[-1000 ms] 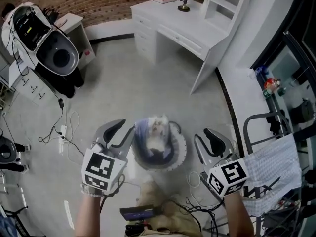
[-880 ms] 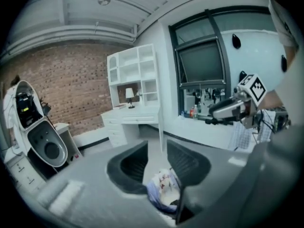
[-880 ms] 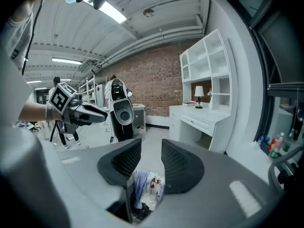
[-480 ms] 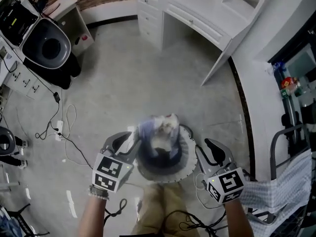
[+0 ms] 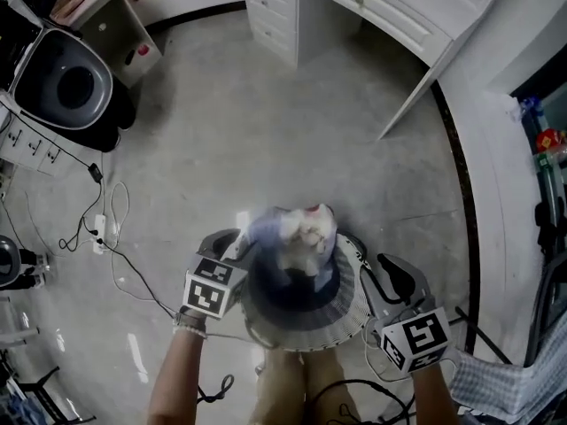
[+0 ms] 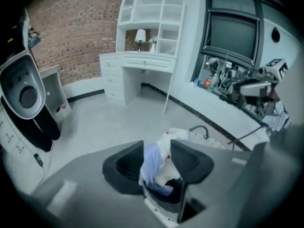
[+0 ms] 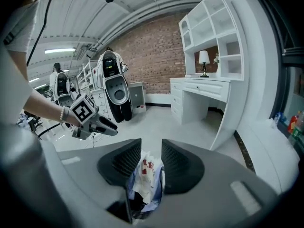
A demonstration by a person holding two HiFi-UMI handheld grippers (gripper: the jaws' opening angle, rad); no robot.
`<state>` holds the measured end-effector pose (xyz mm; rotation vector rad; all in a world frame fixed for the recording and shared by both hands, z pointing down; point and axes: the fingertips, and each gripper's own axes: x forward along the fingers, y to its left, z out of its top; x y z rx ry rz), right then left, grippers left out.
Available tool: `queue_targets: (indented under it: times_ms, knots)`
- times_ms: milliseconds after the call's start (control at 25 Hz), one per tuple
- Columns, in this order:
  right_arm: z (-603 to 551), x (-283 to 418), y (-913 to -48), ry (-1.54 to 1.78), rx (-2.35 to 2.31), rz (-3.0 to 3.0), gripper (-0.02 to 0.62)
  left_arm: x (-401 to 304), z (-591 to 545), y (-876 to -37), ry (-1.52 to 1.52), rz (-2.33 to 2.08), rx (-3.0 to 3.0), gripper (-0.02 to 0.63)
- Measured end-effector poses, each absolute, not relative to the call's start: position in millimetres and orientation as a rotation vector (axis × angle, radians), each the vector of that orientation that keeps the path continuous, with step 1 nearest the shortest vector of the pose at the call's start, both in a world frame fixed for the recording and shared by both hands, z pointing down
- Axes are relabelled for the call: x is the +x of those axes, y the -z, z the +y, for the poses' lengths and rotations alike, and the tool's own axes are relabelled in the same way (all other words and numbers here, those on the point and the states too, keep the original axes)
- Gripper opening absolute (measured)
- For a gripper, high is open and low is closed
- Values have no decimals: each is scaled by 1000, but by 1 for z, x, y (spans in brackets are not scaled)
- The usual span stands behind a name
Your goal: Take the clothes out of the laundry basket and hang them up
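Note:
A round white slatted laundry basket (image 5: 350, 306) stands on the floor at my feet. It is heaped with clothes: a light-blue garment (image 5: 266, 233), a white one with red print (image 5: 307, 235) and a dark one beneath. My left gripper (image 5: 229, 239) hangs at the basket's left rim. Its jaws have just been opening; the pile (image 6: 156, 167) shows through their gap, beyond the tips, and nothing is gripped. My right gripper (image 5: 383, 271) is at the basket's right rim, open, and the clothes (image 7: 145, 175) lie past its tips.
A white desk (image 5: 354, 11) with drawers stands at the far side. At the far left is a black-and-white machine (image 5: 66, 82), and cables (image 5: 106, 237) trail over the grey floor. A metal rack with a checked cloth (image 5: 514, 381) is at the right edge.
Both grippers have come down from above the basket to its rim, one on each side. The left jaws stand wider apart. The basket looks nearer and larger.

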<state>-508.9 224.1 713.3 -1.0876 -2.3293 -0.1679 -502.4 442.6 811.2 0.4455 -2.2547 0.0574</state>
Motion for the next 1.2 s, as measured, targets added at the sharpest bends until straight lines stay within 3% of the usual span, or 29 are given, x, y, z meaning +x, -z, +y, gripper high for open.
queue_targets:
  times_ms: [320, 600, 880, 1200]
  knots:
    - [216, -518, -786, 97, -1115, -2299, 120, -528, 454, -930, -122, -2129, 412, 176]
    - [212, -517, -820, 76, -1119, -2280, 120, -536, 460, -982, -125, -2087, 378, 169]
    - [208, -517, -818, 81, -1102, -2275, 120, -538, 462, -961, -191, -2125, 343, 35]
    - [218, -512, -764, 102, -1097, -2248, 120, -533, 454, -862, -147, -2211, 382, 31]
